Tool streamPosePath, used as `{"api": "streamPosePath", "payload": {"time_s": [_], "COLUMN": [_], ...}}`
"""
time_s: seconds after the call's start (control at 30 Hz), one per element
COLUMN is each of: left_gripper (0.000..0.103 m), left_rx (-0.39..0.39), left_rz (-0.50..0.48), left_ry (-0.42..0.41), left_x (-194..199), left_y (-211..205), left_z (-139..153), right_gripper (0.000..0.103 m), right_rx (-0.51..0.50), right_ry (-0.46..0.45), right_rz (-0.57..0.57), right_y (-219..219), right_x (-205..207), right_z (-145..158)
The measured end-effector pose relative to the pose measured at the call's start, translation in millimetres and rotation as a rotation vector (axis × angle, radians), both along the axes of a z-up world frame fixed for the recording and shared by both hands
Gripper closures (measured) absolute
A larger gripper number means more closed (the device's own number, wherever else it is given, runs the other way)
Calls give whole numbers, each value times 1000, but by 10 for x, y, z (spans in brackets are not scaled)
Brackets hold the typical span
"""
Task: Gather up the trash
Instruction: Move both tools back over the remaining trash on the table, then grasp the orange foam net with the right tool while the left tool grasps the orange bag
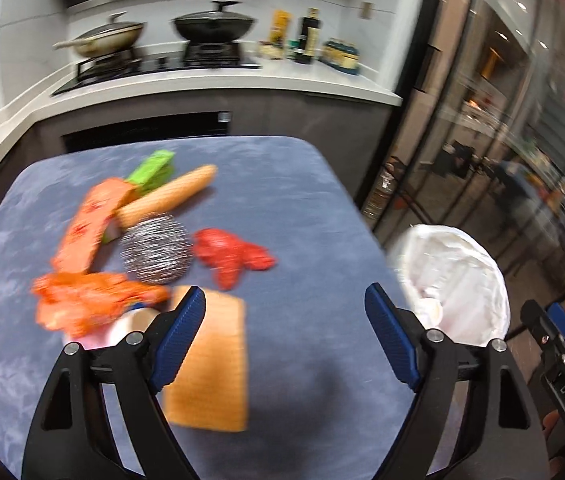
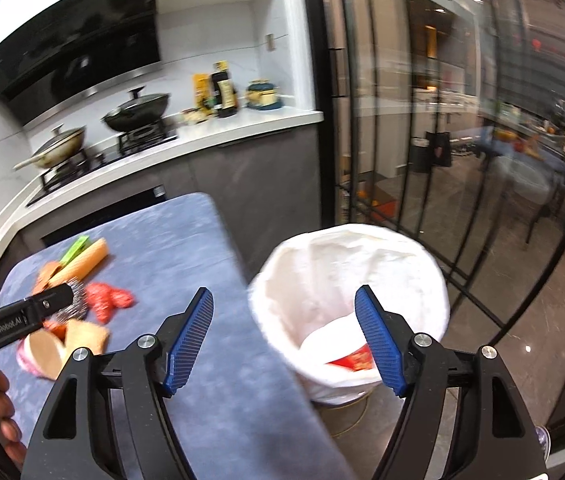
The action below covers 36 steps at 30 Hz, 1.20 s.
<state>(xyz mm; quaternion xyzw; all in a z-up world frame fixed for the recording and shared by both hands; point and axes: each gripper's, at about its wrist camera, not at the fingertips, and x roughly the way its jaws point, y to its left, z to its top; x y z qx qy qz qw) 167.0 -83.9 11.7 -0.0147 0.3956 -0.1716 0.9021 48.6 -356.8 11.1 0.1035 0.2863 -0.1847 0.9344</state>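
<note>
A blue-covered table [image 1: 290, 184] holds a heap of things: a crumpled orange wrapper [image 1: 90, 300], an orange packet [image 1: 90, 224], a red crumpled wrapper [image 1: 230, 256], a steel scourer [image 1: 157, 250], a wooden rolling pin [image 1: 170, 194], a green item [image 1: 152, 168], a tan board [image 1: 210, 364] and a paper cup [image 1: 130, 322]. My left gripper [image 1: 284, 300] is open and empty above the table's near part. My right gripper [image 2: 284, 300] is open and empty, over the gap between the table [image 2: 186, 264] and a white-lined bin [image 2: 346, 280] holding a red wrapper [image 2: 356, 360].
The bin [image 1: 458, 276] stands on the floor right of the table. Behind is a kitchen counter [image 1: 242, 80] with a stove, two pans and bottles. A glass partition [image 2: 462, 140] runs along the right. My left gripper's arm [image 2: 14, 320] shows over the heap in the right wrist view.
</note>
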Motion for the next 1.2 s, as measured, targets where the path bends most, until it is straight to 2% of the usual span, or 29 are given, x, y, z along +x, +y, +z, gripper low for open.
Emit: {"api": "streamPosePath", "payload": {"time_s": [0.2,0.37,0.63,0.87,1.2], "left_gripper": [25,25,24,24,20], "left_rx": [11,-16,-11,-23,-56], "left_rz": [105,176,274,295,263], "left_ry": [6,21,60,86,98], "left_x": [-15,-22,-45,-101,-82], "left_y": [616,1123,1751,2017,2032], "left_z": [-15,-39,-208,-319,-380], "right_gripper": [33,33,33,33,35], "right_rx": [5,2,6,24,65], "right_ry": [26,50,90,171,253], "right_rz": [98,174,278,324,332], "right_y": [478,873,1442,1770,1871], "right_x": [128,195,341,485,709], "right_z": [-45,-85,-174,-522,-880]}}
